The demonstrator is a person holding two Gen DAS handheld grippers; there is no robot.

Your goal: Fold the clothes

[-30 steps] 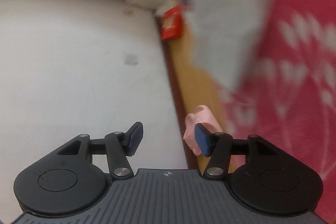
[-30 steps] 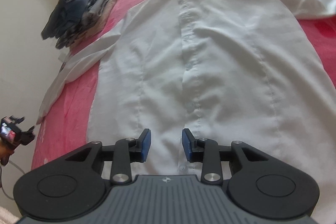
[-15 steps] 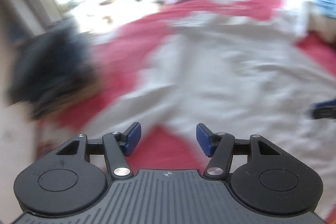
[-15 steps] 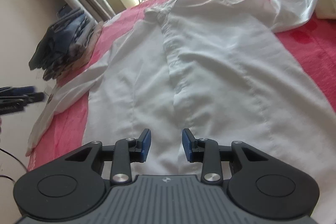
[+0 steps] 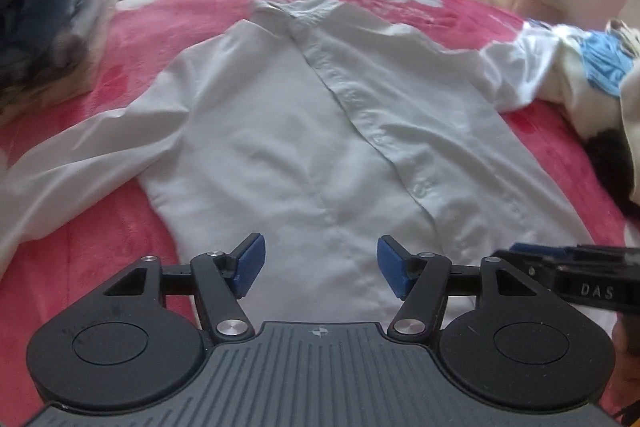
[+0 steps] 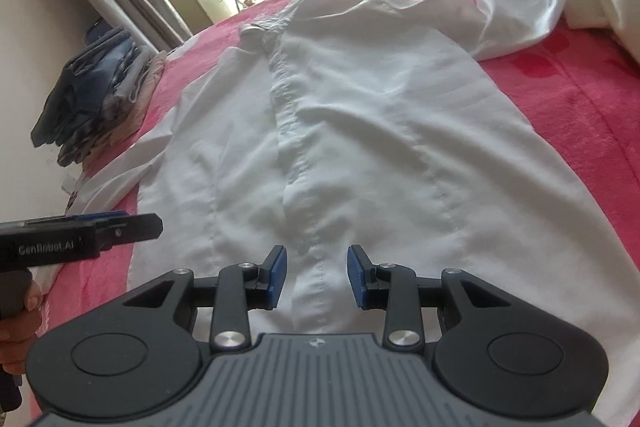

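A second ago the left wrist camera faced a pale wall and the edge of the bed; half a second ago it was a blur; now it is sharp and looks straight down the bed. At the far left a stack of folded dark clothes sits on the pink bedspread, beside the curtain in the right wrist view. Next comes the white shirt, spread flat and buttoned, collar at the far end, hem nearest both cameras, its near sleeve trailing to the left. The left gripper hangs over the hem with its jaws wide apart and empty. The right gripper is above the button strip, its jaws parted about as before, holding nothing; its view has shifted slightly since earlier. At the far right lies a heap of unfolded clothes, touching the shirt's other sleeve.
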